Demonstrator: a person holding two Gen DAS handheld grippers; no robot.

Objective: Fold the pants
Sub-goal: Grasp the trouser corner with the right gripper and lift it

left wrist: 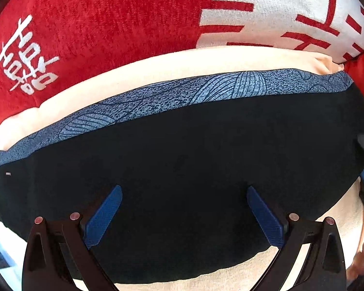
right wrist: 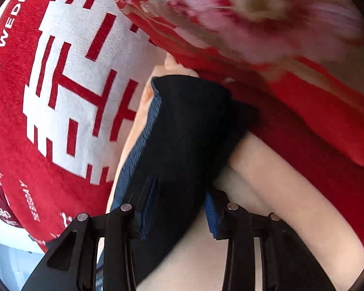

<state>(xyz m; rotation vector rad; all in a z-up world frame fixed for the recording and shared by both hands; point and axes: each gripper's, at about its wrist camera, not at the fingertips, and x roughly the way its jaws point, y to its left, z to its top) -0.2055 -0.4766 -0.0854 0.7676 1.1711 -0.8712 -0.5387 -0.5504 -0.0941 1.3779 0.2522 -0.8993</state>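
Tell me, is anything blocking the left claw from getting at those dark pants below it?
Nothing visible. The left claw hangs open right over the black pants, with only bare dark fabric between its blue fingers. The red cushion lies beyond the pants. The right claw already grips their end.

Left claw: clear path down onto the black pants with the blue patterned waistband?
Probably yes. The left claw is open directly over the black pants with the blue patterned waistband, and nothing lies between its blue fingers and the cloth.
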